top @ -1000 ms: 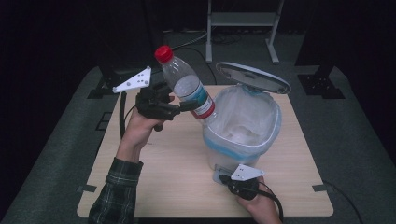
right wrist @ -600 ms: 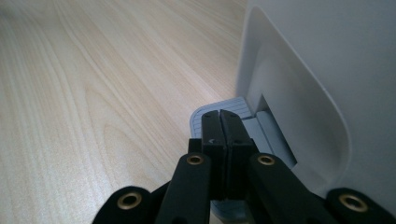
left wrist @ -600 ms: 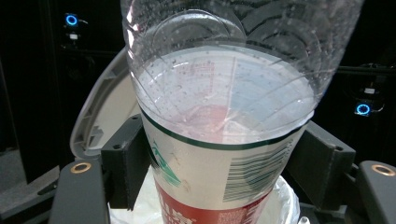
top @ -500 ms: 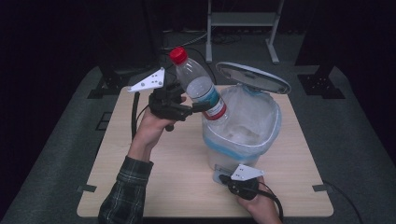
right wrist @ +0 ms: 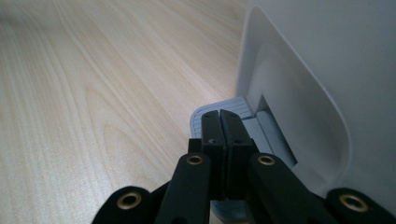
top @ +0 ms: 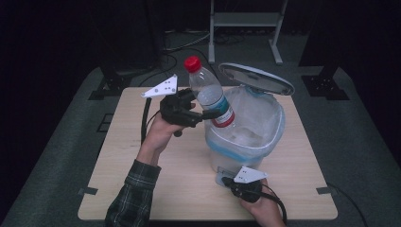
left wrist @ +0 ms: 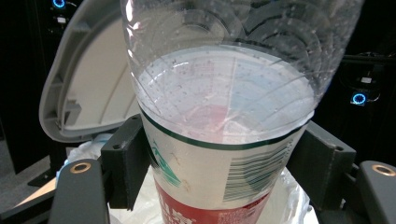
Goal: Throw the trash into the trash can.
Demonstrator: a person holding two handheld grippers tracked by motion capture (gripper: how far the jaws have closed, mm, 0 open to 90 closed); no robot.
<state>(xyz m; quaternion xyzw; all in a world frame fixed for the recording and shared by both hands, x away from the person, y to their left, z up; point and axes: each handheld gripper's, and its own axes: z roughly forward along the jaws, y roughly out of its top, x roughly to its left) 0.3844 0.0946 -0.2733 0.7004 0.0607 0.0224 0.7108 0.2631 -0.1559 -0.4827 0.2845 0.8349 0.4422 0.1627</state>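
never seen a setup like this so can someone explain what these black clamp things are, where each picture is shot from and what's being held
A person sits at a wooden table and holds a two-jaw clamp tool in each hand. The high view comes from a fixed camera above, looking down. The other two pictures come from small cameras riding on each tool, looking along its black jaws.

On the table stands a small pedal bin lined with a plastic bag, its lid raised. The left gripper is clamped on a clear plastic bottle with a red cap, held tilted over the bin's opening. The right gripper, jaws shut and empty, rests its tips on the bin's grey foot pedal.
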